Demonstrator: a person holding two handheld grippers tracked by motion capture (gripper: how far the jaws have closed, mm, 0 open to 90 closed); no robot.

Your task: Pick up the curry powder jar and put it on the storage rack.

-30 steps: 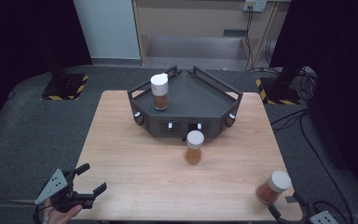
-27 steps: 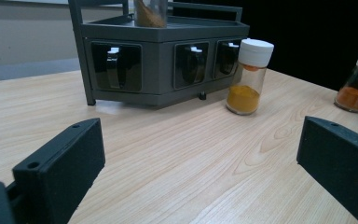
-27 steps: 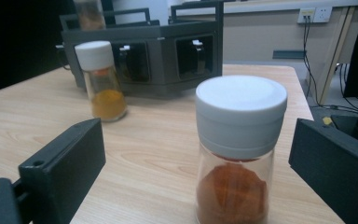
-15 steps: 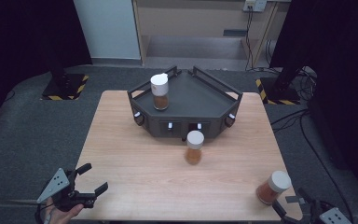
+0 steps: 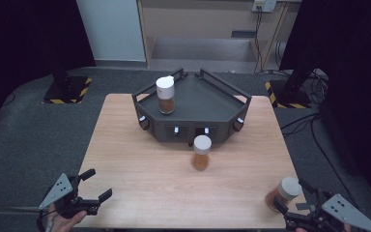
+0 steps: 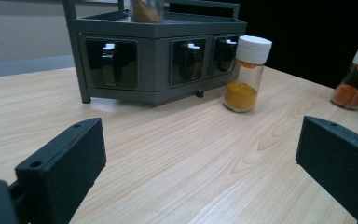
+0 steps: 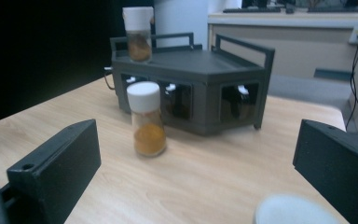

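1. While the right gripper (image 5: 294, 205) hung at the near right corner of the light wooden table (image 5: 140, 188), its jaws had just been opening and stood wide with nothing between them; the white-capped glass spice jar of orange powder (image 5: 282, 192) stood just in front of and below it, free of both jaws, its cap (image 7: 291, 211) blurred at the bottom of the right gripper view.
2. That jar sat very near the table's right and near edges, so a sideways brush from a jaw could, I judged, tip it off onto the floor.
3. Farther ahead of the gripper, a second white-capped jar of yellow powder (image 5: 202, 152) stood alone, just before the dark grey angular rack (image 5: 207, 99) with small drawers.
4. A third capped jar (image 5: 165, 94) rested on the rack's top tray, near its raised rail; a carried jar could catch on that rail.
5. Between the right gripper and the middle jar lay open tabletop, good room for moving.
6. The left gripper (image 5: 92, 184) hovered at the near left corner, jaws wide and empty, well apart from everything.
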